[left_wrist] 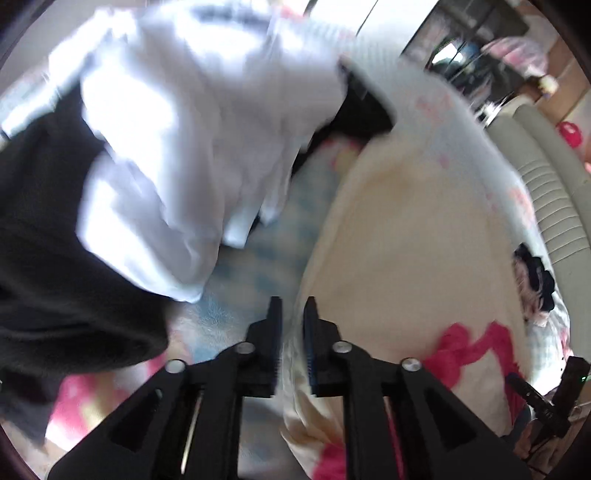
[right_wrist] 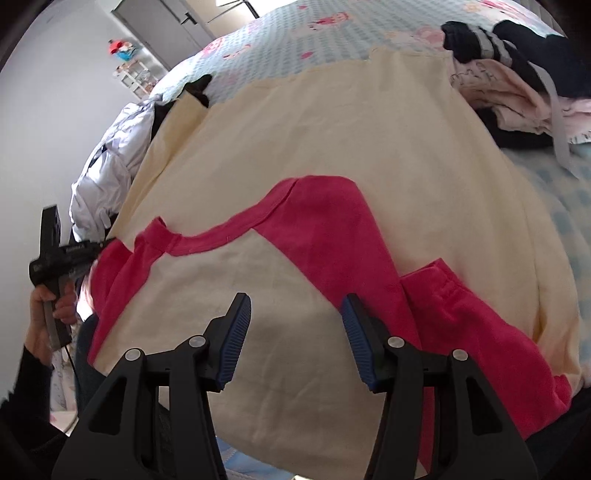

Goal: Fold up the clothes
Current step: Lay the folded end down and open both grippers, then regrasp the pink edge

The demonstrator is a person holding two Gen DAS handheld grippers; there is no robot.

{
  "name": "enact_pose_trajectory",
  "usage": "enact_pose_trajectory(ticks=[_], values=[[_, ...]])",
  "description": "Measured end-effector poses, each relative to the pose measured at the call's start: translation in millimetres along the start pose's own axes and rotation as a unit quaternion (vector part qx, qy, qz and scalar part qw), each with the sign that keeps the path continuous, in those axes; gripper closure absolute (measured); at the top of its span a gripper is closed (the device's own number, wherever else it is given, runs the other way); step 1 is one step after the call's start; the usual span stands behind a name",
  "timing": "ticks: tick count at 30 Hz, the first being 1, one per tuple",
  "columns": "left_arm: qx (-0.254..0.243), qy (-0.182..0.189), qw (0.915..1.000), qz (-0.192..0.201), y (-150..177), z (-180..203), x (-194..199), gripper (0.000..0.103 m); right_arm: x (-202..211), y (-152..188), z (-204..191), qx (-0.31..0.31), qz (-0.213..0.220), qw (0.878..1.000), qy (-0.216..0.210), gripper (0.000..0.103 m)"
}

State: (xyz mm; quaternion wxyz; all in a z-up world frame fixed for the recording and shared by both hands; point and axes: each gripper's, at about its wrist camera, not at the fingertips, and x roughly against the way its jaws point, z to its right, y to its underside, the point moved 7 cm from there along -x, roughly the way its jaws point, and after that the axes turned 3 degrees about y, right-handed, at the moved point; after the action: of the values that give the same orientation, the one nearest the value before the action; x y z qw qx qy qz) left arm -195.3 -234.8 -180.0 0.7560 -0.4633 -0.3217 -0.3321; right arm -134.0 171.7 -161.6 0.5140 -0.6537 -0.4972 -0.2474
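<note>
The right gripper (right_wrist: 295, 306) hangs half open and empty over the cream shirt (right_wrist: 332, 147), which lies flat on the bed (right_wrist: 280, 33), its pink collar (right_wrist: 229, 236) just ahead. The left gripper (left_wrist: 293, 314), jaws narrowly apart and holding nothing, sits at the shirt's edge.

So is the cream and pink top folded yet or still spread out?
Spread, not folded. The cream and pink top lies flat across the bed, pink collar and one sleeve showing.
</note>
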Motion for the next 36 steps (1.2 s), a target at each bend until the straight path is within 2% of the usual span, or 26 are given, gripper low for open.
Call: enact_pose_trajectory(ticks=[2, 3, 5, 7, 9, 10, 12, 14, 15, 17, 18, 19, 20, 21, 23, 24, 26, 29, 34, 36], values=[[-0.025, 0.014, 0.9991, 0.032, 6.1, 17.5, 26.2, 0.075, 17.0, -2.6, 0.7, 0.008, 0.023, 1.0, 0.011, 0.048], [-0.036, 0.042, 0.998, 0.032, 14.9, 31.5, 34.6, 0.075, 25.5, -3.2, 2.0, 0.011, 0.032, 0.999, 0.018, 0.044], [-0.057, 0.098, 0.9931, 0.028, 33.4, 59.8, 51.0, 0.075, 37.0, -1.9, 9.3, 0.012, 0.038, 0.999, 0.035, 0.043], [-0.085, 0.144, 0.9858, -0.01, 61.3, 89.9, 51.5, 0.072, 45.7, 5.4, 20.8, 0.007, 0.037, 0.998, 0.053, 0.043], [-0.105, 0.15, 0.9815, -0.058, 89.0, 109.2, 37.8, 0.06, 49.3, 14.5, 30.6, -0.001, 0.031, 0.998, 0.058, 0.042], [-0.115, 0.145, 0.9795, -0.08, 102.6, 115.0, 27.2, 0.054, 49.5, 19.3, 34.5, -0.005, 0.026, 0.998, 0.053, 0.041], [-0.123, 0.116, 0.9791, -0.113, 120.6, 117.7, 7.5, 0.053, 45.3, 28.8, 39.7, -0.009, 0.008, 0.999, 0.033, 0.041], [-0.141, 0.053, 0.9789, -0.138, 137.0, 113.5, -9.4, 0.054, 38.6, 34.1, 39.3, -0.001, -0.006, 1.0, 0.021, 0.038], [-0.151, 0.03, 0.978, -0.141, 142.4, 111.8, -14.1, 0.054, 34.9, 35.2, 38.0, 0.005, -0.013, 1.0, 0.017, 0.032], [-0.151, 0.022, 0.9788, -0.137, 146.4, 112.2, -13.5, 0.058, 28.0, 36.3, 37.2, 0.017, -0.022, 0.999, 0.026, 0.03], [-0.148, 0.03, 0.9796, -0.133, 147.4, 113.9, -10.8, 0.061, 23.5, 37.0, 36.0, 0.025, -0.029, 0.999, 0.031, 0.03], [-0.148, 0.041, 0.9795, -0.131, 147.5, 116.2, -8.6, 0.072, 18.8, 37.8, 34.5, 0.034, -0.038, 0.998, 0.036, 0.033], [-0.147, 0.052, 0.9793, -0.129, 147.6, 118.4, -6.4, 0.078, 16.2, 39.6, 31.4, 0.043, -0.043, 0.998, 0.035, 0.04], [-0.147, 0.062, 0.9791, -0.126, 147.2, 120.5, -4.4, 0.082, 14.1, 41.6, 28.0, 0.052, -0.047, 0.997, 0.031, 0.053], [-0.154, 0.061, 0.9791, -0.118, 141.2, 123.7, -3.8, 0.094, 11.8, 45.0, 21.4, 0.07, -0.05, 0.996, 0.027, 0.062], [-0.155, 0.062, 0.9793, -0.115, 138.4, 125.5, -3.7, 0.096, 12.0, 46.2, 18.3, 0.079, -0.048, 0.995, 0.025, 0.068], [-0.154, 0.065, 0.9806, -0.102, 130.6, 126.1, -0.8, 0.097, 12.7, 46.3, 15.0, 0.086, -0.046, 0.995, 0.02, 0.072], [-0.176, 0.08, 0.9788, -0.068, 102.3, 146.3, 5.5, 0.097, 18.0, 41.2, 13.5, 0.1, -0.025, 0.994, 0.039, 0.095], [-0.233, 0.098, 0.9674, 0.005, 47.7, 186.4, 42.3, 0.097, 56.9, 7.7, -0.1, 0.105, 0.054, 0.992, 0.038, 0.097], [-0.242, 0.098, 0.9649, 0.026, 29.8, 185.7, 57.5, 0.097, 73.5, -11.9, -5.1, 0.11, 0.088, 0.989, 0.043, 0.098]])
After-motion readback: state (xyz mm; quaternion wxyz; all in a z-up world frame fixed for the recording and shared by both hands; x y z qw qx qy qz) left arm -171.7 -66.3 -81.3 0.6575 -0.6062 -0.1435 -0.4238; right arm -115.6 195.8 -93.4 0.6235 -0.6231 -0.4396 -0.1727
